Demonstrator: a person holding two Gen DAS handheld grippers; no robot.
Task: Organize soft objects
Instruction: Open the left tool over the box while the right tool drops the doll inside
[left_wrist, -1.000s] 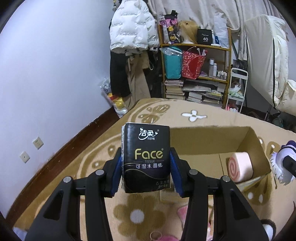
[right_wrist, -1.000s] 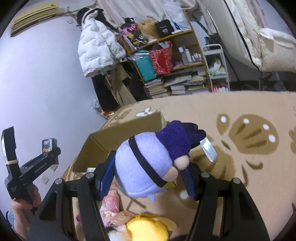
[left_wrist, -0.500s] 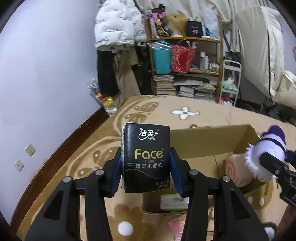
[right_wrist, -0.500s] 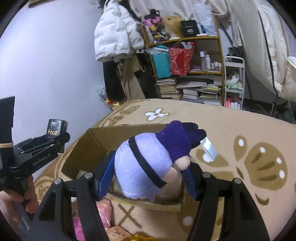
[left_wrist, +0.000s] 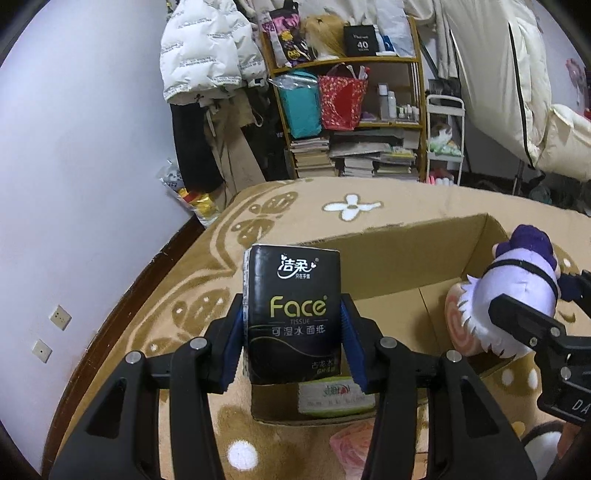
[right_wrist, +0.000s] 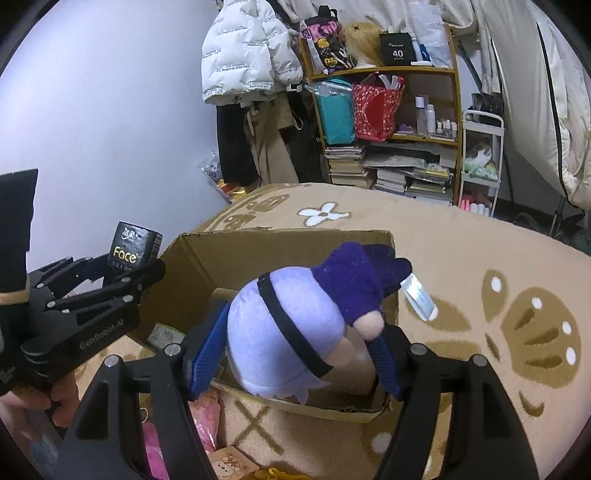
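Note:
A black "Face" tissue pack stands upright in my left gripper, which is shut on it above the near left corner of an open cardboard box. From the right wrist view the same pack and left gripper show beside the box. A lilac plush with a purple hat sits between the blue pads of my right gripper, whose jaws are opening and look slack on it. The plush rests on a pink roll at the box's right end.
A green and white tissue pack lies in the box's near left part. Pink packets and a bear card lie on the tan carpet in front. A crowded shelf and hanging white jacket stand behind.
Both grippers came in over the box. The plush moved from beside the box to its right end and sank onto the pink roll, and the right jaws widened. The tissue pack stays gripped.

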